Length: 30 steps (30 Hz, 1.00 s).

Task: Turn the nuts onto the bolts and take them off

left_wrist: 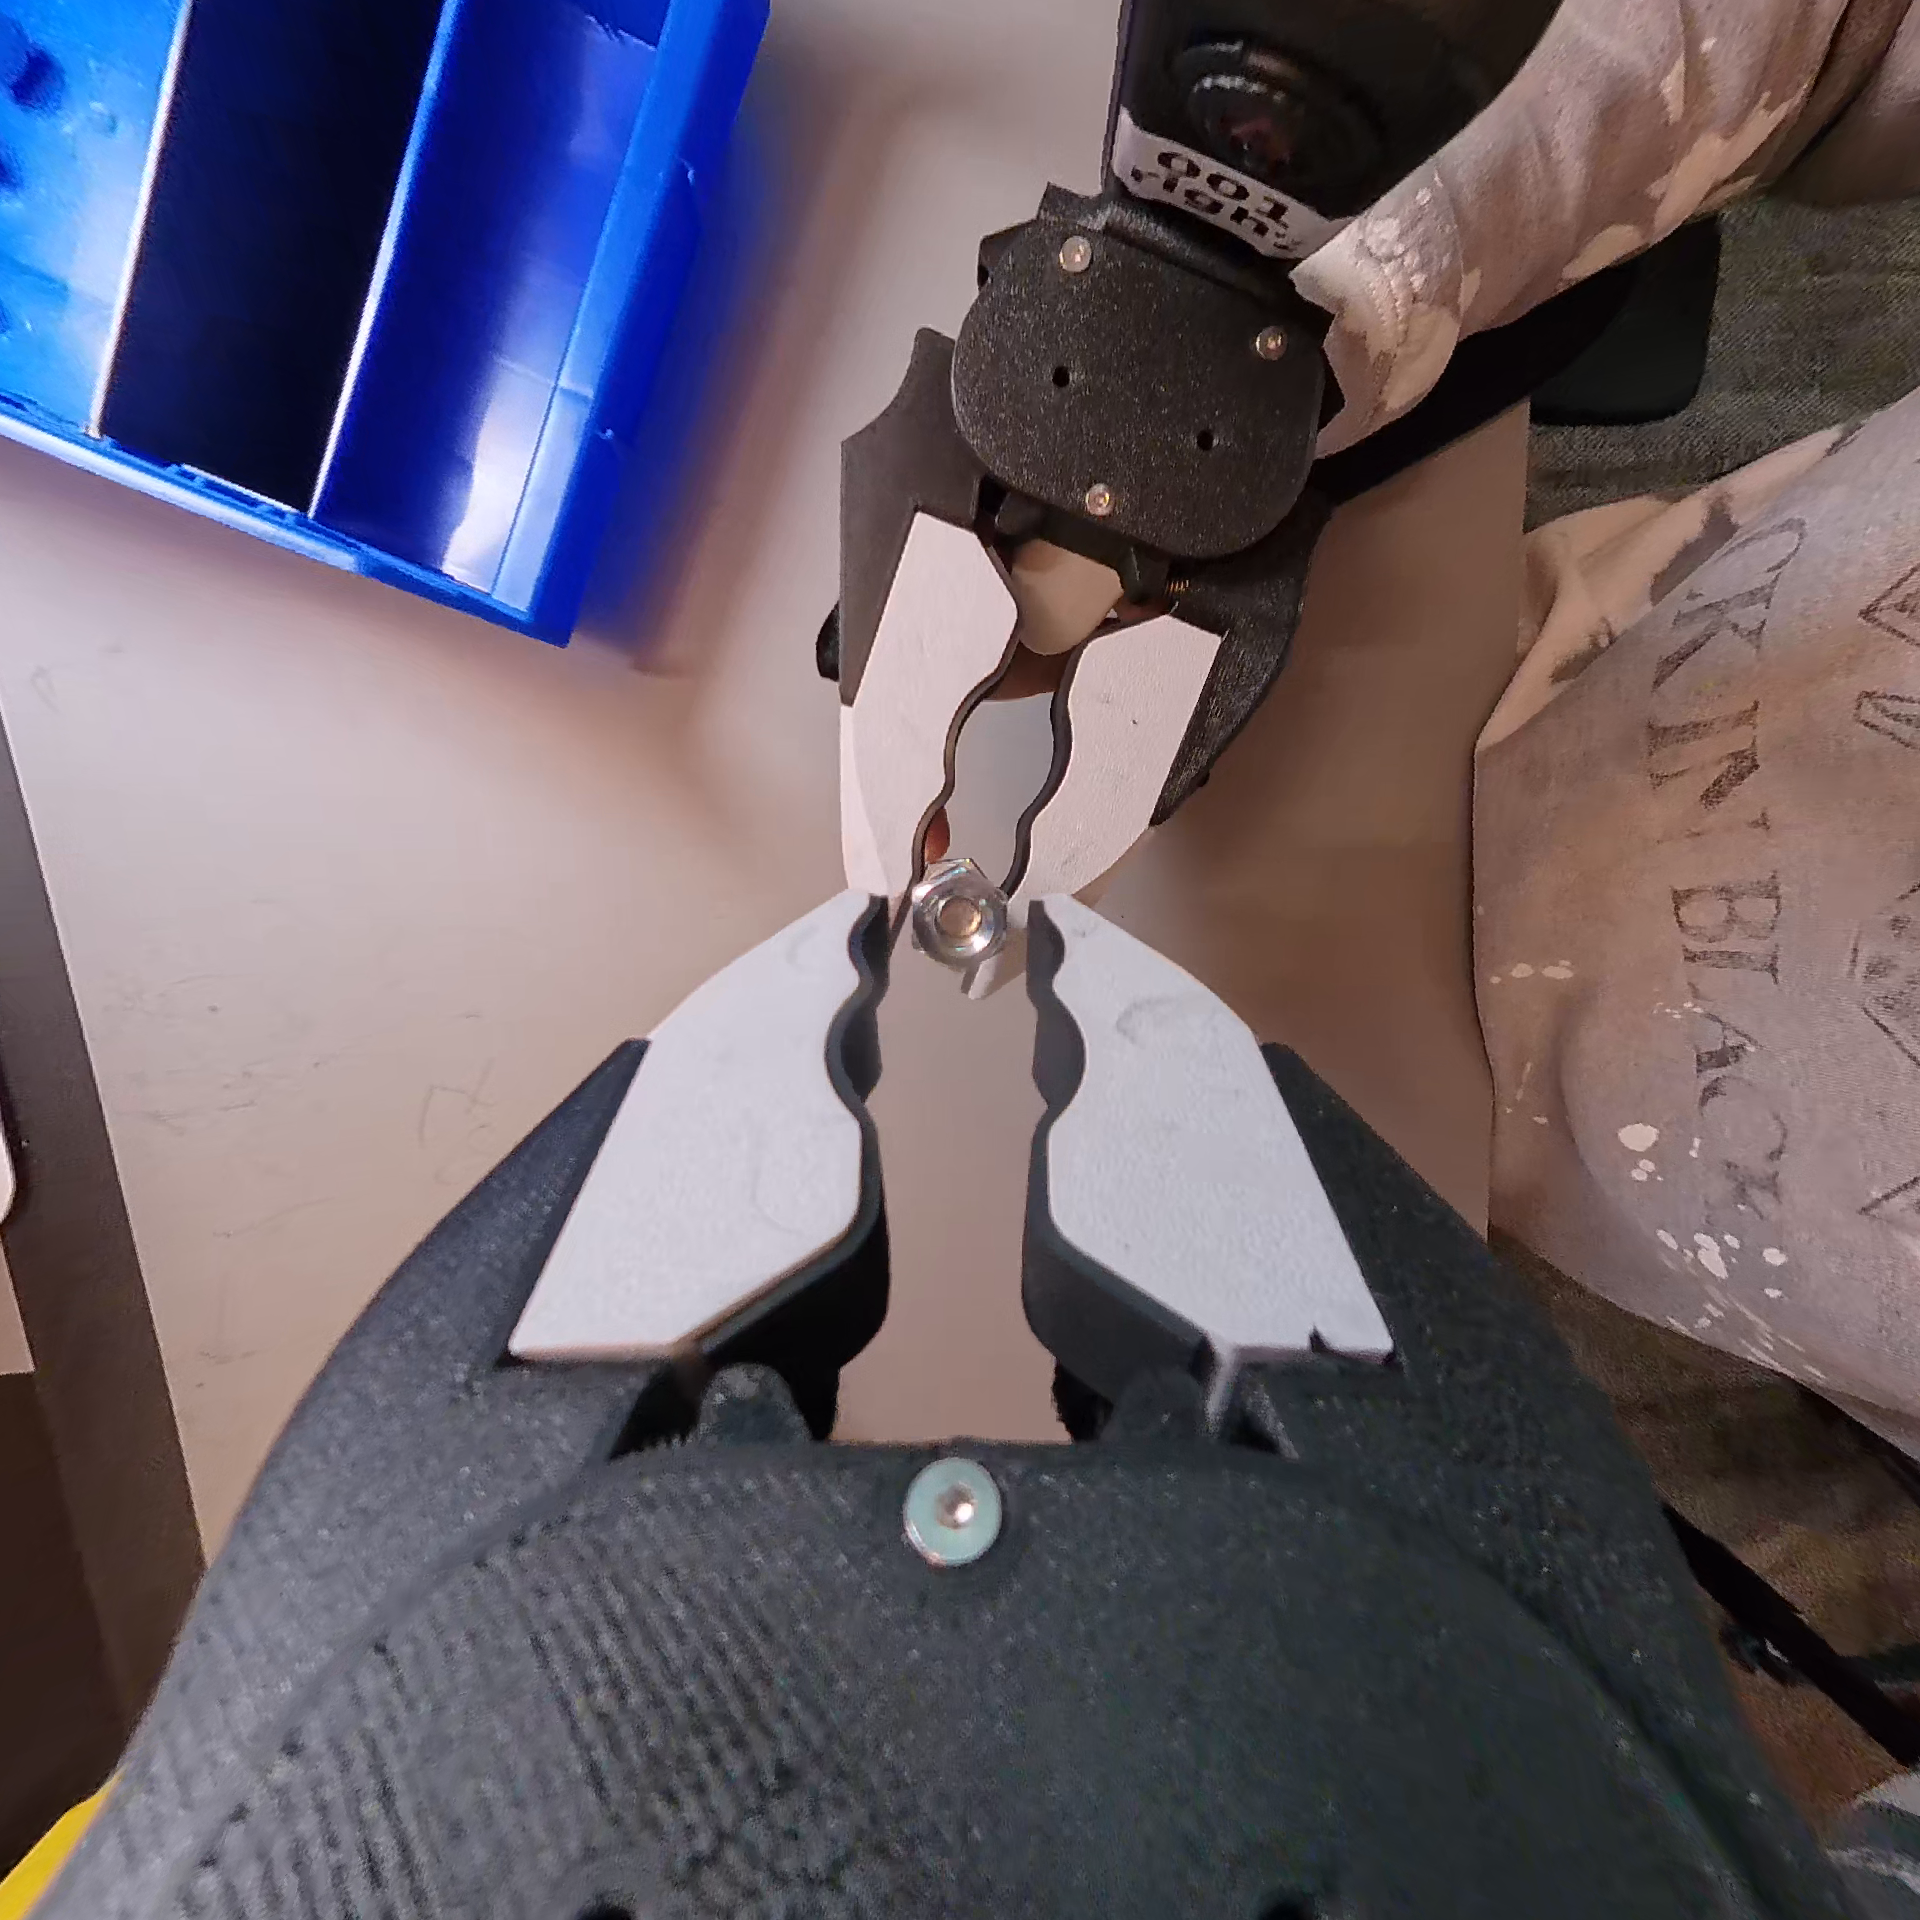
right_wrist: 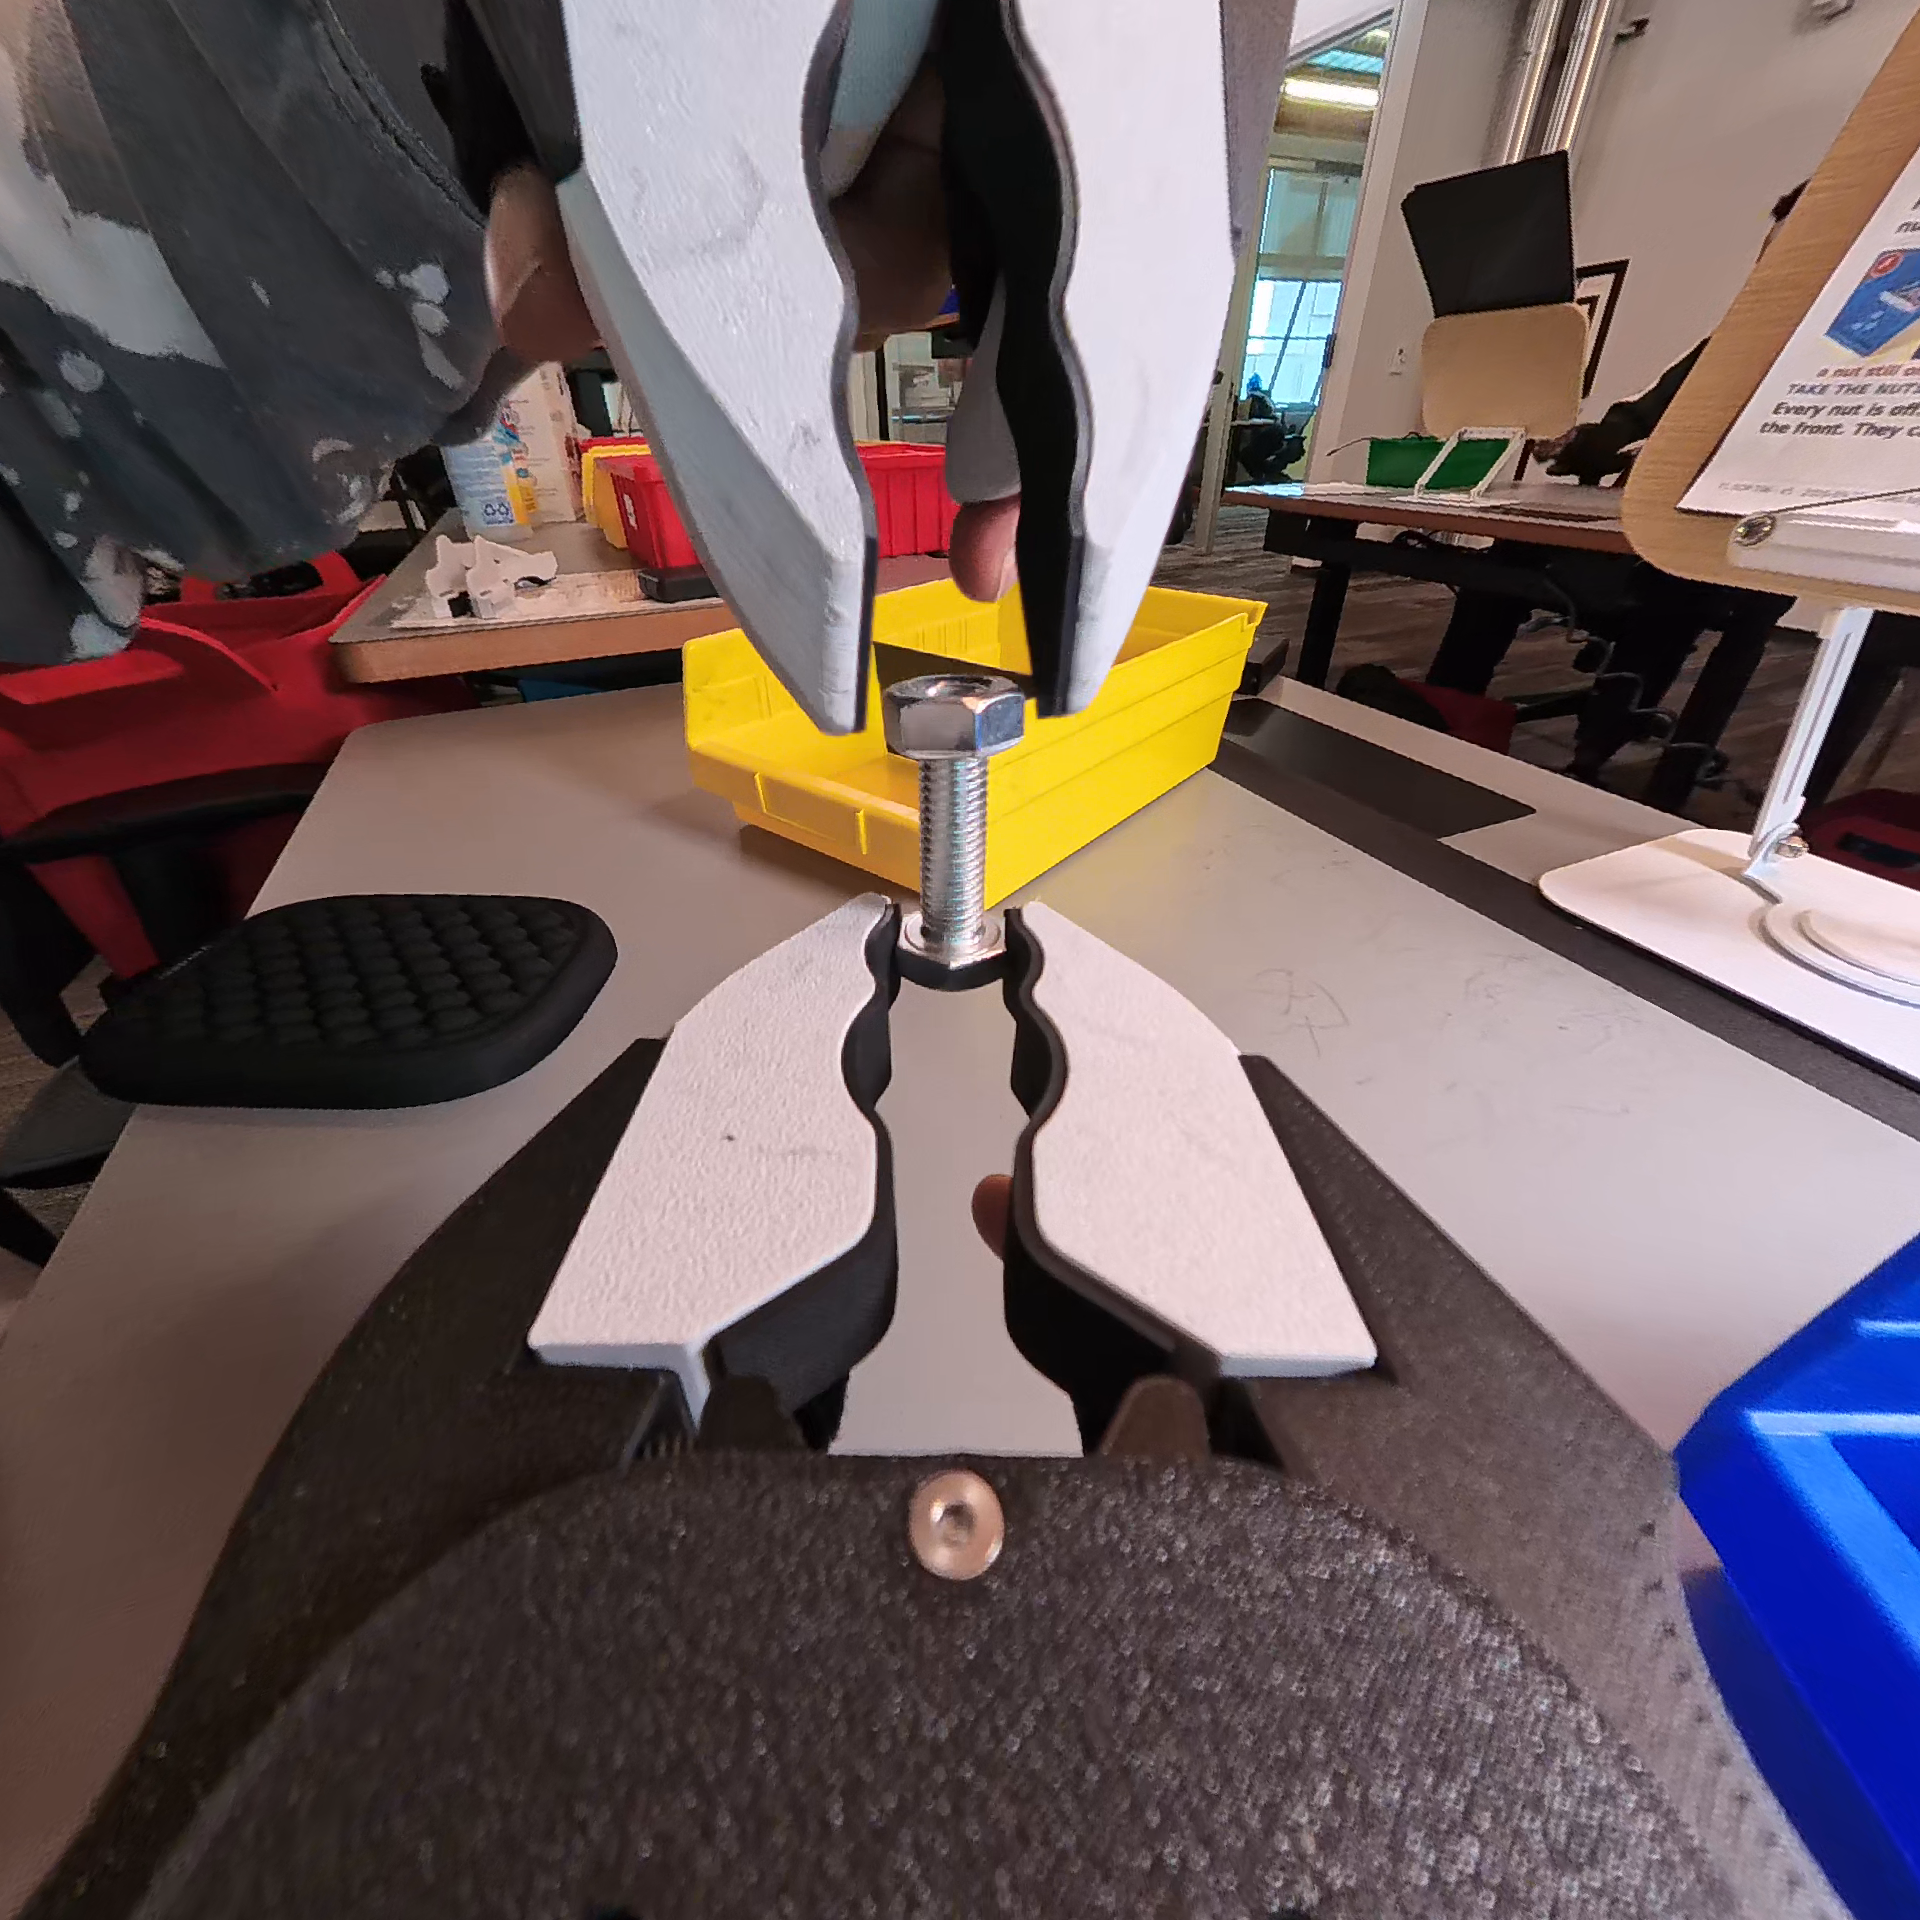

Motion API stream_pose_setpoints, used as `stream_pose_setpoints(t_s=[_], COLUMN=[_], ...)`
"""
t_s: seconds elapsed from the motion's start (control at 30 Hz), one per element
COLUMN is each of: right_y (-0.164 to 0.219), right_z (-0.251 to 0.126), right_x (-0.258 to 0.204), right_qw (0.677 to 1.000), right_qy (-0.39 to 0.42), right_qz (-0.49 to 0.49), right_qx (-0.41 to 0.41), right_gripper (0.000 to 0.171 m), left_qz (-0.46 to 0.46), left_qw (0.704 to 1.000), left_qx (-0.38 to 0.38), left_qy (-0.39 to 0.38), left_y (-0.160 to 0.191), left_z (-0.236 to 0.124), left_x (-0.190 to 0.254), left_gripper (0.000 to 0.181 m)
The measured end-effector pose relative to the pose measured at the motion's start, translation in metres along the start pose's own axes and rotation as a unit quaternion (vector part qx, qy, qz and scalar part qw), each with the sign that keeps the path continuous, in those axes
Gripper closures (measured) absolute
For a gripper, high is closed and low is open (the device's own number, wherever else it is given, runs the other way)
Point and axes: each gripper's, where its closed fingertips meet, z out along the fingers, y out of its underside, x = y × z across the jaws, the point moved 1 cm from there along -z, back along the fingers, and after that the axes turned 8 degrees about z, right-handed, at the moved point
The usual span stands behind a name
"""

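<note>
A silver bolt (right_wrist: 951, 842) stands upright above the grey table (right_wrist: 1351, 1039). My right gripper (right_wrist: 951, 935) is shut on its head at the bottom. A silver hex nut (right_wrist: 956, 717) sits at the top end of the thread. In the left wrist view I look down on the nut (left_wrist: 958, 923). My left gripper (left_wrist: 961, 914) comes from above and is open, with one finger on each side of the nut. Its left finger is close against the nut and a small gap shows on the right. It also shows in the right wrist view (right_wrist: 956, 707), and the right gripper shows in the left wrist view (left_wrist: 961, 878).
A yellow bin (right_wrist: 1091, 748) stands just behind the bolt. A blue bin (left_wrist: 364, 260) lies to the side and also shows at the right in the right wrist view (right_wrist: 1818, 1507). A black padded rest (right_wrist: 343, 997) lies left. A white stand (right_wrist: 1766, 904) with a sheet is at the right. The person's clothing (left_wrist: 1714, 935) is near. Left tips to right tips: about 5 cm.
</note>
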Motion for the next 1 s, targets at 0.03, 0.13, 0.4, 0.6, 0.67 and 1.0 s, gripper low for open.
stream_pose_setpoints(t_s=[0.03,0.13,0.4,0.6,0.67,1.0], right_y=[0.000,-0.001,-0.012,-0.008,-0.007,-0.007], right_z=[0.000,-0.001,-0.008,-0.007,-0.007,-0.007], right_x=[0.000,0.000,0.008,0.016,0.018,0.012], right_qw=[1.000,1.000,0.999,0.999,0.999,0.999], right_qy=[-0.001,-0.001,0.013,0.030,0.033,0.003], right_qz=[0.001,0.003,0.001,0.004,0.005,0.005], right_qx=[0.000,0.004,0.036,0.040,0.039,0.053], right_gripper=[0.153,0.153,0.153,0.153,0.153,0.153], left_qz=[0.000,0.000,-0.048,-0.049,-0.048,-0.056], left_qw=[1.000,0.997,0.918,0.885,0.886,0.878], left_qx=[0.010,0.078,0.383,0.439,0.438,0.457], left_qy=[0.000,-0.007,-0.095,-0.147,-0.144,-0.131], left_y=[-0.001,-0.005,-0.008,-0.003,-0.003,0.004], left_z=[-0.001,-0.009,-0.018,-0.001,0.003,-0.004], left_x=[0.001,0.003,-0.008,-0.013,-0.014,-0.019], left_gripper=[0.154,0.152,0.153,0.153,0.154,0.159])
